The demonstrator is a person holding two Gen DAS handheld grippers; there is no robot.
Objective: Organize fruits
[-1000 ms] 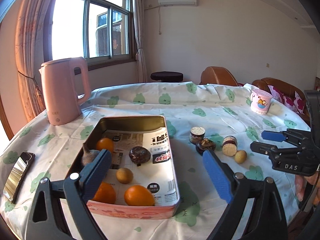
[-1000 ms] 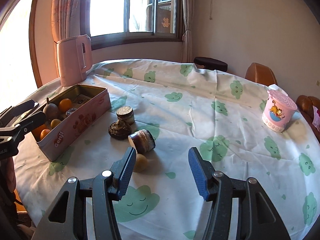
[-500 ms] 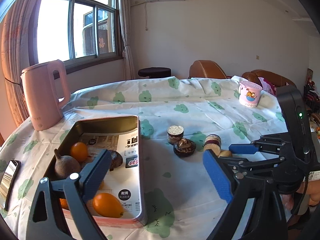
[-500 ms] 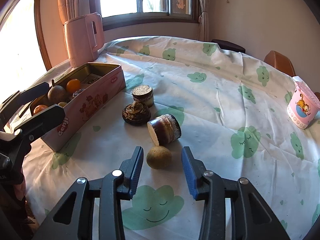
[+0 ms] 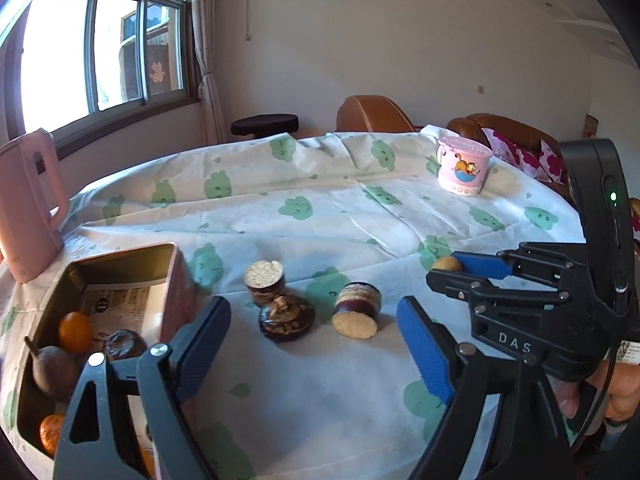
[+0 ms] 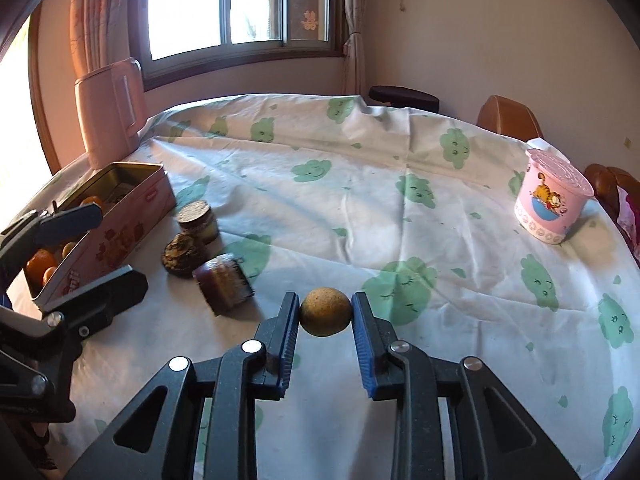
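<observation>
My right gripper [image 6: 325,314] is shut on a small round brown fruit [image 6: 325,311] just above the tablecloth; the left wrist view shows the same fruit [image 5: 445,264] at its blue fingertips. To its left lie a dark mangosteen [image 5: 286,318] and two cut dark fruit pieces [image 5: 356,309] [image 5: 265,282]. My left gripper [image 5: 314,344] hovers in front of them, its jaws closing with nothing between the pads. A pink tin [image 5: 120,254] at the left holds oranges [image 5: 74,332] and other fruit.
A pink kettle [image 5: 24,208] stands behind the tin. A pink cartoon cup [image 5: 464,166] sits at the table's far right. Brown chairs [image 5: 372,114] and a dark stool [image 5: 264,125] stand beyond the far edge. A hand [image 5: 616,396] holds the right gripper.
The right gripper moved forward and shut on the small brown fruit. The left gripper swung right, from over the tin to in front of the dark fruits, and its jaws narrowed.
</observation>
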